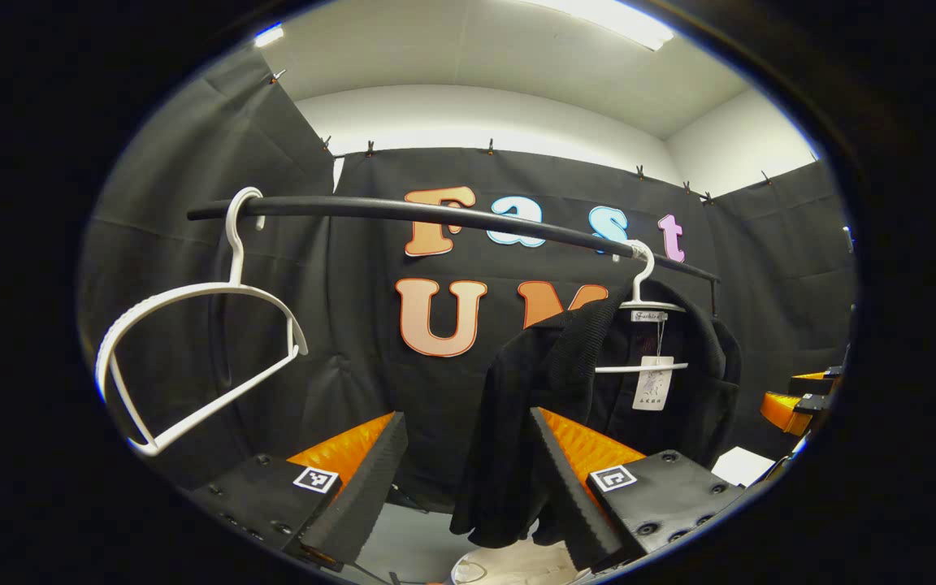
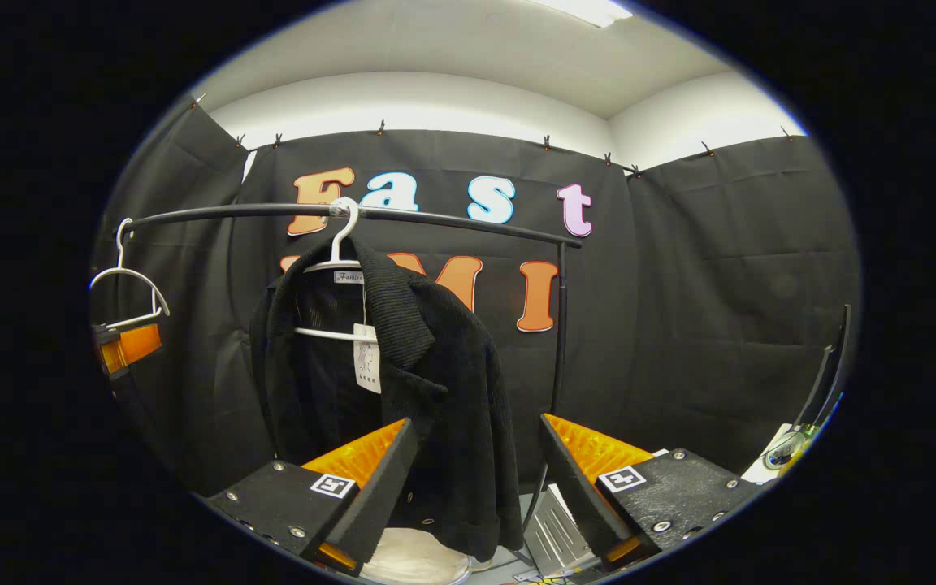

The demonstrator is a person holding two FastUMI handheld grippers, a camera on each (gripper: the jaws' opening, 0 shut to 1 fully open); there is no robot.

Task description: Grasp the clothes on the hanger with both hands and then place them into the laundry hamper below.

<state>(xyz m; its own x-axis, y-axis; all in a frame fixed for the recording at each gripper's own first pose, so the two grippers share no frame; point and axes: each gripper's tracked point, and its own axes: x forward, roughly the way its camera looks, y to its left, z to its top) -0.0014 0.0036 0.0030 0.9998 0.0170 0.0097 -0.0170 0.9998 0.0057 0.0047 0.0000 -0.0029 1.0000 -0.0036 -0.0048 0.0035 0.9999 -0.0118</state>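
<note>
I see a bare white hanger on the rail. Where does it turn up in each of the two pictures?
Left gripper view: the empty white hanger hangs large at the left end of the black rail, tilted.
Right gripper view: it is small at the far left edge, at the rail's left end.
Shared landmark: the black jacket on its own hanger, to the right of the empty one in both.

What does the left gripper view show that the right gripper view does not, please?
The left gripper view adds the right gripper at its right edge. The right gripper view adds the left gripper at its left edge, under the empty hanger. Both show the black jacket on its white hanger, the rail, and open fingers in front.
</note>
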